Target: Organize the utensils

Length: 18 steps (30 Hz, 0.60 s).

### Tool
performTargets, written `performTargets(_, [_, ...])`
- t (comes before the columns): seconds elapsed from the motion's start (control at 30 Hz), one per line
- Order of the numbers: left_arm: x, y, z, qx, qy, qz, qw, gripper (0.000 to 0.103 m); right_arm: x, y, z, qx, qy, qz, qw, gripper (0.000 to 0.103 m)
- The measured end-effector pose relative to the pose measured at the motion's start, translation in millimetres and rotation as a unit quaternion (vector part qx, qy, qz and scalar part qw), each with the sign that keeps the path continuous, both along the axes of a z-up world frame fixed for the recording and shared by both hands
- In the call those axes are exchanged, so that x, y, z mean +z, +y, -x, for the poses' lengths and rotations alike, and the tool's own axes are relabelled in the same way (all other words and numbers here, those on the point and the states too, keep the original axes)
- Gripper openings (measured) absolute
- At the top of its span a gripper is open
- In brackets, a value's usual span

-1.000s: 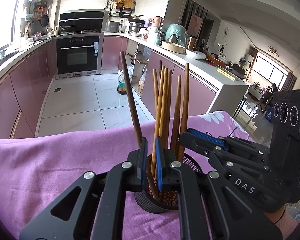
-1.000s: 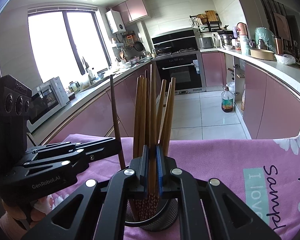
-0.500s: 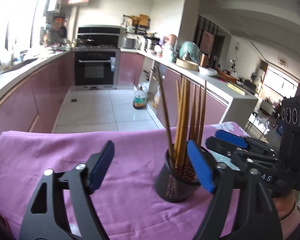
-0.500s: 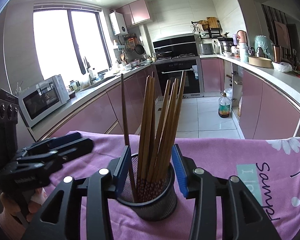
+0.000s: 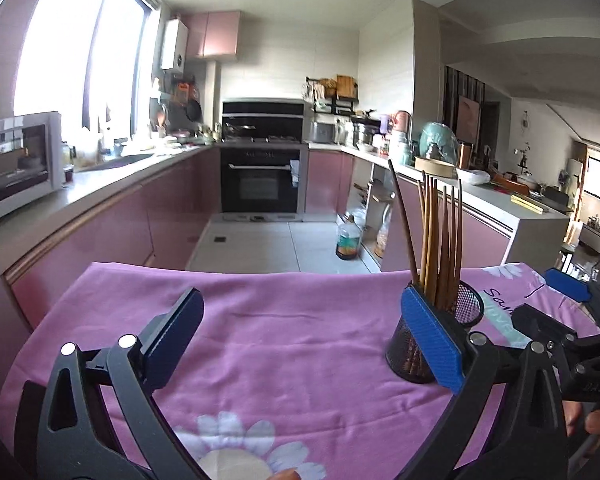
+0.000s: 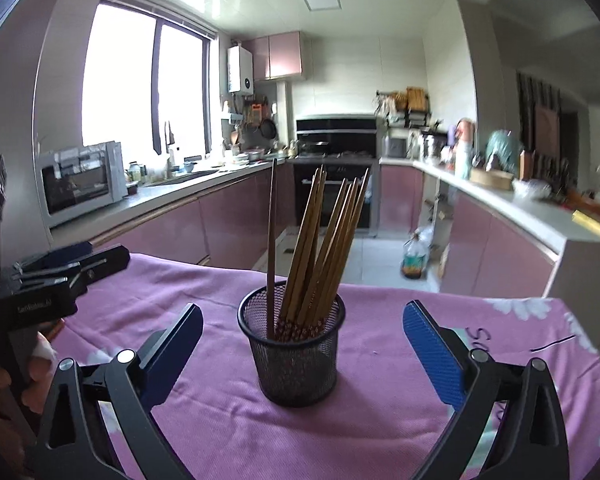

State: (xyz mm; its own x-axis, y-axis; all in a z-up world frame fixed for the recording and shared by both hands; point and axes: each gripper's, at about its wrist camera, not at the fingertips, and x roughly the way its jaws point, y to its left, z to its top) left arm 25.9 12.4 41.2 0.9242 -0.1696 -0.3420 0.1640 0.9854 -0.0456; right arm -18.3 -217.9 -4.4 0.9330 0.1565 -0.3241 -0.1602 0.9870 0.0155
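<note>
— On the left wrist view first: what have you got?

— At the lower part of the frame I see my left gripper with its blue-padded fingers spread wide and nothing between them. Beneath lies the purple tablecloth with a daisy print at the bottom centre.

— And the utensils?

— Right of centre stands the black mesh holder, upright on the cloth, partly hidden behind my right-hand pad. The wooden chopsticks rise out of it in a bunch, and one dark chopstick leans away to the left of them. At the right edge I can see the other tool, my right gripper, near the holder but apart from it.

— Now the right wrist view.

— Centre of that frame, the mesh holder sits between the two pads of my right gripper, ahead of them; whether they touch it I cannot tell. Those fingers are also wide apart, gripping nothing.

— Chopsticks all inside?

— Yes. The light ones fan towards the upper right, and the dark one stands almost straight at the left side of the cup. My left gripper shows at the left edge, well clear of the holder, over the cloth.
</note>
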Motion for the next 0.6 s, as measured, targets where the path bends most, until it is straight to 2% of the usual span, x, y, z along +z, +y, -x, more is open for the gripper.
performTargets(0.13, [-3.7,2.4,20.5,0.009,-0.016,-0.002,0.9998,0.097,-3.1,0.7,17.0,0.001,-0.026,-0.019,0.999,0.097])
performTargets(0.37, [-5.4,7.4,58.1,0.028,-0.058,-0.011,0.9978,0.097,-8.4,14.2,33.4,-0.003,-0.051,-0.014,0.999,0.097])
performTargets(0.6, [-8.1,7.1,75.2,0.030,-0.076,-0.014,0.9965,0.097,-6.5,16.6,46.6,-0.011,-0.067,-0.012,0.998,0.097])
